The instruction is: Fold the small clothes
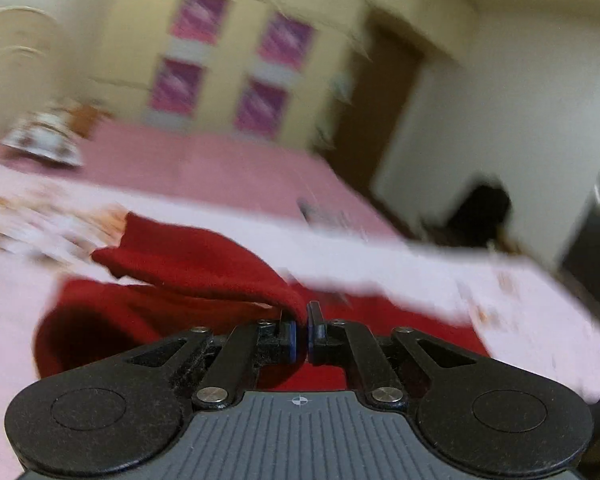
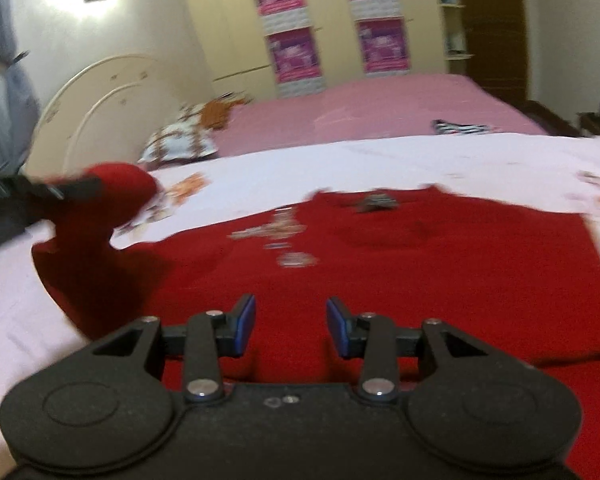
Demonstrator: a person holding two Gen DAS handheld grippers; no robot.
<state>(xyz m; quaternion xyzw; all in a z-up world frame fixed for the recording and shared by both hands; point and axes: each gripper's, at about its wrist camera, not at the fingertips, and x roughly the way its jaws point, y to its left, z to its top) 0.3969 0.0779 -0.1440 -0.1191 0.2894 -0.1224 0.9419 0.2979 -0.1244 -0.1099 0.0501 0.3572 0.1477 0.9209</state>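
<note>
A red shirt with a small print on its chest lies spread on a pale pink sheet. Its sleeve is lifted off the sheet and drawn across, pinched at its edge by my left gripper, which is shut on the cloth. From the right wrist view that left gripper shows at the far left with the red sleeve hanging from it. My right gripper hovers over the shirt's lower part, jaws apart, nothing between them.
The sheet covers a bed with a pink cover. A patterned pillow and a cream headboard stand at the back left. A striped cloth lies at the back right. Wardrobe doors with purple posters stand behind.
</note>
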